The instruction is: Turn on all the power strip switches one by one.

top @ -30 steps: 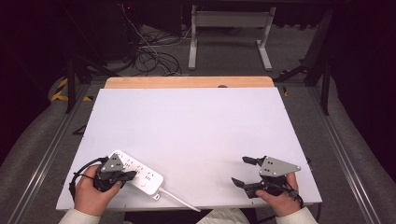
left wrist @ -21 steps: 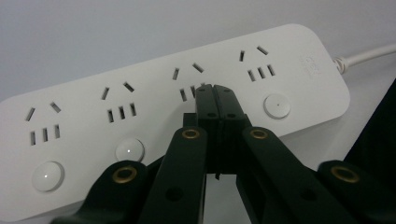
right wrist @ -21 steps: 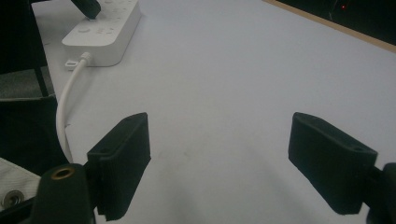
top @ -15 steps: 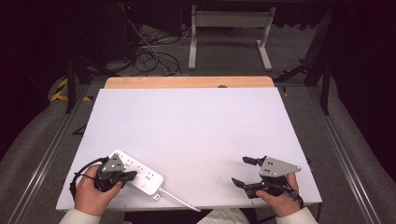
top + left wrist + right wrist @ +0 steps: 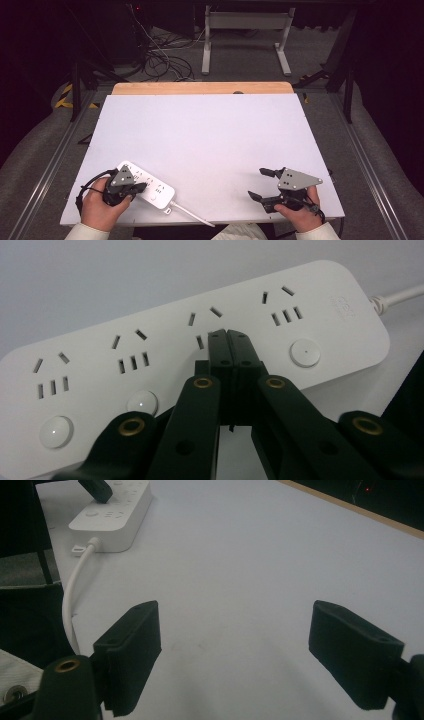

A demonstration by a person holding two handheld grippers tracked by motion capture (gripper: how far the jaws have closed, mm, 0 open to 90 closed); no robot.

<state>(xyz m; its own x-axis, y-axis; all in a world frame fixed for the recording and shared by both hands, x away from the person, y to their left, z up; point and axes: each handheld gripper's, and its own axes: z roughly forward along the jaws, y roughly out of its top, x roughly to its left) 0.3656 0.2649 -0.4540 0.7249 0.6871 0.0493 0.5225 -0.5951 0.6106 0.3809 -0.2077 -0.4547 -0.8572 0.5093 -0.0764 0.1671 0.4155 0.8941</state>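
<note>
Nothing moved; closed jaws touch power strip [image 5: 200, 355].

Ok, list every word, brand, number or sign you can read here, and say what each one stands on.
Nothing can be read outright.
Power strip: a faint embossed mark near its cord end, too faint to read.
Its round buttons: blank, no signs.
Floor left of the table: yellow and black hazard stripes, no lettering.

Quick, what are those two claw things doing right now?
Left gripper: closed, tips over the power strip, holding nothing.
Right gripper: open, empty, above the table.
</note>
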